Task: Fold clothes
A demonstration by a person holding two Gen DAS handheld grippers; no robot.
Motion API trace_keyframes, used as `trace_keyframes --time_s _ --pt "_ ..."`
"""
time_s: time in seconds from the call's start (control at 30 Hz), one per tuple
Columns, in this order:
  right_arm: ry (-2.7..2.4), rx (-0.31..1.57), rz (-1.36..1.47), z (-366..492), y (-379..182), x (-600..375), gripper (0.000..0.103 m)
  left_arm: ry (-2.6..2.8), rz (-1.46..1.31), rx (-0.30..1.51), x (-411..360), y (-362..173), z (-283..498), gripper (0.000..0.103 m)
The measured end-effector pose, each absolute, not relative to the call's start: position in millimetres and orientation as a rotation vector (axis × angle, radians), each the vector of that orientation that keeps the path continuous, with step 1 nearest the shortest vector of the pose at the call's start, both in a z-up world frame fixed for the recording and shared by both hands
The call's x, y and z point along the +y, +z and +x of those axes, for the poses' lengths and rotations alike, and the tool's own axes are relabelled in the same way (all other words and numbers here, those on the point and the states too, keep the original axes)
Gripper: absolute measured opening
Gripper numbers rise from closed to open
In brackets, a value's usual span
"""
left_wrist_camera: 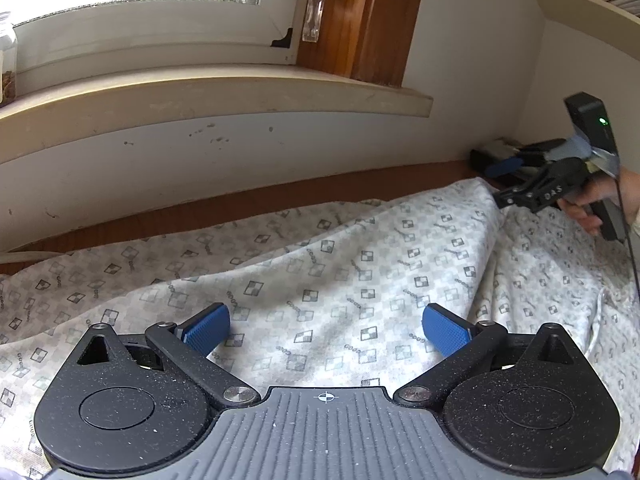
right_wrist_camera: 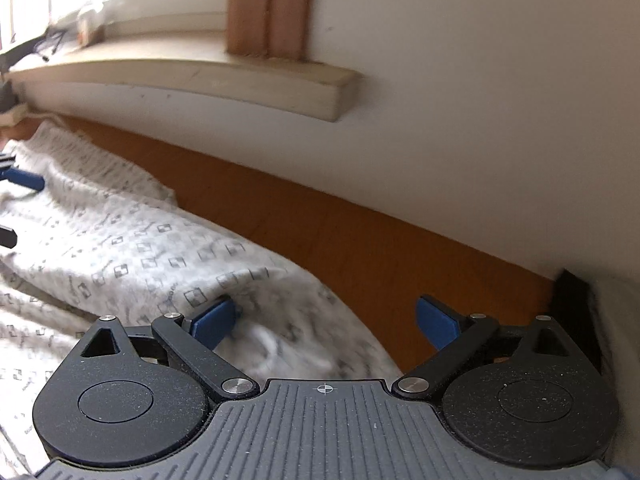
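Patterned garment (left_wrist_camera: 340, 272) spread across the wooden worktop (right_wrist_camera: 360, 236), long axis left–right. Left hand-held gripper (left_wrist_camera: 326, 330) released above its near-left part; right hand-held gripper (right_wrist_camera: 324, 320), also released, straddles the garment's far-right edge.

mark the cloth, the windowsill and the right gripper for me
cloth (left_wrist_camera: 360, 248): left wrist view, on the raised patterned fold.
windowsill (left_wrist_camera: 240, 96): left wrist view, on its front edge.
right gripper (right_wrist_camera: 324, 320): right wrist view, midway between its blue pads, jaws apart.
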State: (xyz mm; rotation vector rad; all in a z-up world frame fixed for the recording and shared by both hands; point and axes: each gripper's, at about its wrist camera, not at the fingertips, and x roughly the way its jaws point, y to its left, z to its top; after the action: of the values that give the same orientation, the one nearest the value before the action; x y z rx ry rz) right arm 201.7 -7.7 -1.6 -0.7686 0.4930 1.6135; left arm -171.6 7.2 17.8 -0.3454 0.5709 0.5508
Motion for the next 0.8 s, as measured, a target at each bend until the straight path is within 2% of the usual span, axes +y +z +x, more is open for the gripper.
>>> trace_keyframes --time_s 0.03,0.13,0.2,0.23,0.27,0.43,0.63,0.67,0.8 --pt "1.628 0.506 -0.773 201 -2 -5 0.090 0.550 -0.344 0.572 7 18 -172 0.102" --pt "1.668 0.545 -0.770 203 -3 1 0.056 0.547 -0.342 0.572 7 18 -172 0.102" --pt "1.677 0.527 -0.732 204 3 -1 0.020 0.547 -0.342 0.571 7 18 -173 0.102" --pt "1.682 0.518 -0.713 204 6 -1 0.013 0.547 -0.341 0.569 7 18 -173 0.102" --pt "1.673 0.476 -0.674 205 12 -6 0.009 0.546 -0.336 0.565 6 18 -174 0.102" --pt "1.580 0.213 -0.472 199 39 -47 0.007 0.541 -0.310 0.547 0 20 -175 0.103" --pt "1.552 0.297 -0.531 201 22 -70 0.008 0.536 -0.319 0.567 1 19 -173 0.103" --pt "1.552 0.327 -0.539 205 19 -74 0.011 0.540 -0.325 0.569 2 18 -173 0.103" --pt "1.537 0.381 -0.540 219 13 -101 0.036 0.552 -0.338 0.573 4 18 -174 0.103"
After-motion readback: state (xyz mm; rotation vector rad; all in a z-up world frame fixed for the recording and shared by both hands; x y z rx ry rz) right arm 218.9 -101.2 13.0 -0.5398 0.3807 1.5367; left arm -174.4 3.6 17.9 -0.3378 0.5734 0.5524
